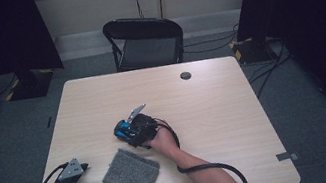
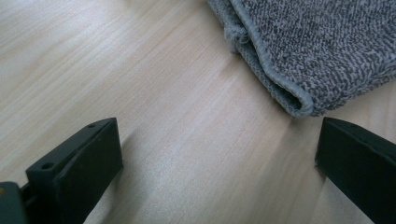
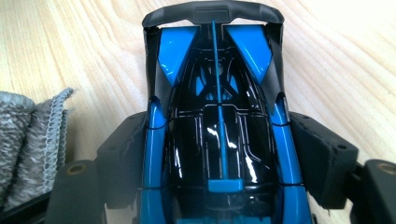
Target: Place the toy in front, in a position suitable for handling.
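The toy car (image 3: 219, 135) is a glossy blue-and-black racer with a black rear wing, sitting near the middle of the table (image 1: 212, 93) between the right gripper's (image 1: 130, 130) jaws, which flank its sides and appear to clamp it. Bare wood lies open from 12 to 3 o'clock of it, while the folded grey cloth (image 1: 131, 173) lies at its 6 o'clock. The left gripper (image 1: 81, 174) rests at 9 o'clock of the cloth near the table's near edge, jaws wide and empty.
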A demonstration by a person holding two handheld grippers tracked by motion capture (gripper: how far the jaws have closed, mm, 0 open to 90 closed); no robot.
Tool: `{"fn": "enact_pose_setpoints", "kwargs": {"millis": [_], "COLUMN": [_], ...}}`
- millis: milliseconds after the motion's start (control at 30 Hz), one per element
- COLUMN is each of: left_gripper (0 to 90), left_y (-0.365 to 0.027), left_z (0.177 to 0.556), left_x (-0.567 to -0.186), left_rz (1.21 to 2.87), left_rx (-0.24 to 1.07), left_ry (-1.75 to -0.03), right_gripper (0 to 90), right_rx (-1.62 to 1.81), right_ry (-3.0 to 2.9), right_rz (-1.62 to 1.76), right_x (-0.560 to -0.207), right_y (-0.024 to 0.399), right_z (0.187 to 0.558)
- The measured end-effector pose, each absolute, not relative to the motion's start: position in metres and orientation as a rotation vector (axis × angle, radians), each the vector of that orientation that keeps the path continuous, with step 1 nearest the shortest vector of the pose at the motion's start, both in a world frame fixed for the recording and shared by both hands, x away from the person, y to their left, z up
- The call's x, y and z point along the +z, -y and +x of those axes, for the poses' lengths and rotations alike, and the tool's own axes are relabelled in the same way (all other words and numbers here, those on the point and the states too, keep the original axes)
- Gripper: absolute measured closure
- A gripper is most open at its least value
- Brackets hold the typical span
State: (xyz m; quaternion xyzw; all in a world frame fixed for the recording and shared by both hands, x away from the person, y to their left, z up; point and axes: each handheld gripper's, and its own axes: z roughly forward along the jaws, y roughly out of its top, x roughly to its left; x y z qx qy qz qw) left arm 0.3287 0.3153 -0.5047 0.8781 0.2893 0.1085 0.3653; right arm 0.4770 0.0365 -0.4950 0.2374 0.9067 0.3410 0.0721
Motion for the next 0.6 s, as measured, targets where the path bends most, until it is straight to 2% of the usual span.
{"fn": "enact_pose_setpoints", "kwargs": {"millis": [600], "left_gripper": [0.1], "left_y": [-0.315], "left_z": [0.329], "left_x": [-0.505], "left_rz": [2.258], "left_rx": [0.280], "left_ry": [-0.744], "right_gripper": [28.0], "right_rx": [1.031], "right_ry": [-2.730], "right_rz": [0.742], "right_x": [-0.468], "right_y": [-0.015], "right_z": [0.483]}}
